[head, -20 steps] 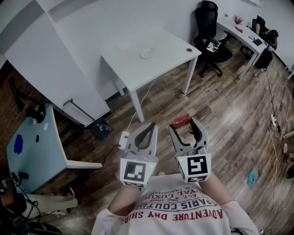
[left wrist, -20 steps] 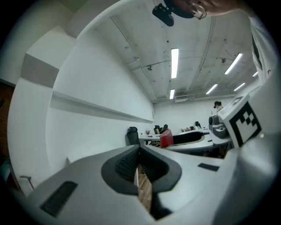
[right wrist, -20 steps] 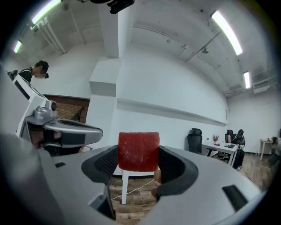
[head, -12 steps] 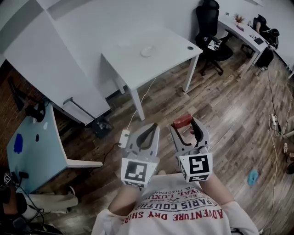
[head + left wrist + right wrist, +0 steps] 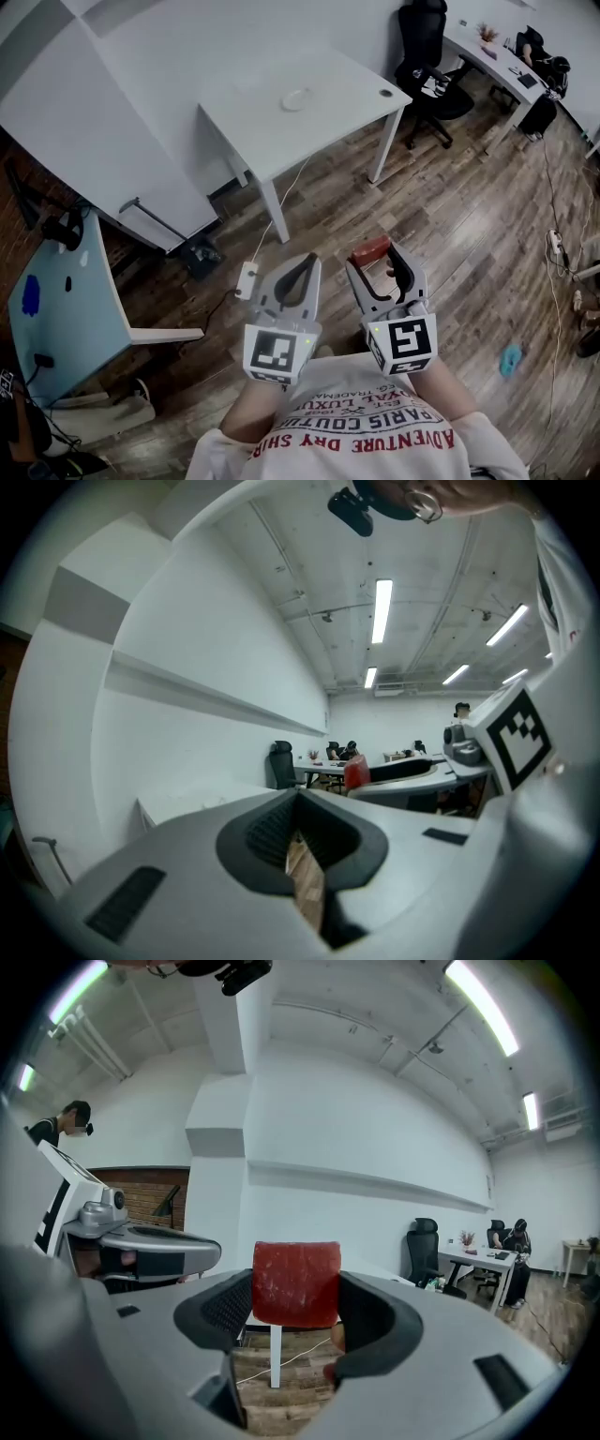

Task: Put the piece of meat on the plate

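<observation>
My right gripper is shut on a red block of meat, held level at chest height over the wooden floor. In the right gripper view the meat sits squarely between the two dark pads. My left gripper hangs beside it, shut and empty; only a thin slit shows between its jaws. A small pale plate lies on the white table ahead, well beyond both grippers. From the left gripper view the meat shows at the right gripper's tip.
A black office chair stands right of the white table. A long desk with seated people lies at the far right. A light blue table is at the left. A cable and a white power strip lie on the floor.
The white table and plate sit slightly further left and up in the head view. Both grippers keep their pose, and the meat stays held.
</observation>
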Tool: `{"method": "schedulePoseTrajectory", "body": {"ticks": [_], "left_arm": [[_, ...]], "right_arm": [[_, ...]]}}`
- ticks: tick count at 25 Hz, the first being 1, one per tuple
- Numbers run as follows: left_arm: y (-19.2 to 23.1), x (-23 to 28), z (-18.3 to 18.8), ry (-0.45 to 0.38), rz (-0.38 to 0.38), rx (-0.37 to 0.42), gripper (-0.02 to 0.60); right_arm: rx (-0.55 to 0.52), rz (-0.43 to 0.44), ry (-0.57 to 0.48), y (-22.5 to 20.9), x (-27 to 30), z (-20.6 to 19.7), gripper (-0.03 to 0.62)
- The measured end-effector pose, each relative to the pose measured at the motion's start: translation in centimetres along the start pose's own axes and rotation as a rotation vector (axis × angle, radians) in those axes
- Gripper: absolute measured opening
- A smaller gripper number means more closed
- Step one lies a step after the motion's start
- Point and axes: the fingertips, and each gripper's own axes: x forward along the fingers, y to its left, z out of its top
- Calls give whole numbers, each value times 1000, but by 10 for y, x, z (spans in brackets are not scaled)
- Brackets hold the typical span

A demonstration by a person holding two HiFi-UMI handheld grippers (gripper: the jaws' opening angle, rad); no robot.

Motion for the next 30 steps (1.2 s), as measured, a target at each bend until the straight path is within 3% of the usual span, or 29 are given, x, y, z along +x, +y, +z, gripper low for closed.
{"method": "schedulePoseTrajectory", "body": {"ticks": [11,23,30], "left_arm": [[14,89,-3,52,77,35,8],[3,235,29,21,242,-18,8],[-11,300,28,40,253,-70,8]], "right_arm": [[36,108,22,-70,66,-6,290],[-45,266,-2,-211,141,15,290],[-46,326,21,-265,172,5,290]]}}
